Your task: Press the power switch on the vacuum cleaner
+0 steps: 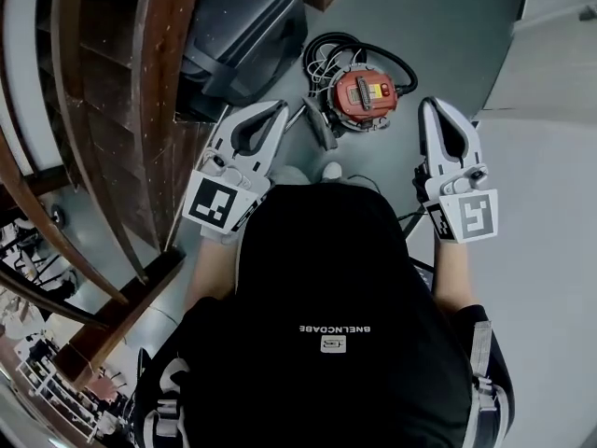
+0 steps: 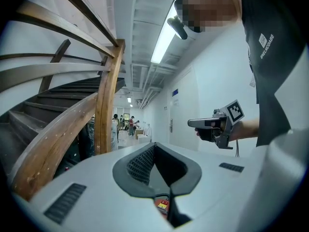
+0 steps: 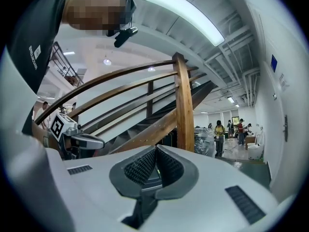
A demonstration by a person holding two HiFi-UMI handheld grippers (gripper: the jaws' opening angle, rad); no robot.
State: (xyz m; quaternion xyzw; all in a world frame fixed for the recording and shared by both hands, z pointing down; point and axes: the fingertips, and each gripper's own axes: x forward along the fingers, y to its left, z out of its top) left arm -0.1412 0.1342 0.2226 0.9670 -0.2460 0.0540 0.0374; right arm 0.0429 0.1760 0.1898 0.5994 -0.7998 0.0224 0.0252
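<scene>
We are holding the left gripper (image 1: 279,109) and right gripper (image 1: 432,106), both with fingers closed and empty, above one vacuum cleaner (image 1: 366,97) on the grey floor (image 1: 448,26) beside wooden stairs (image 1: 140,82).

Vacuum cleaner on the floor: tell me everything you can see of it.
The vacuum cleaner is a round canister seen from above: an orange-red lid crossed by a dark grey handle, with a yellowish label. A black hose loops around its far side. It stands upright on the grey floor. Neither the left gripper nor the right gripper touches it.
</scene>
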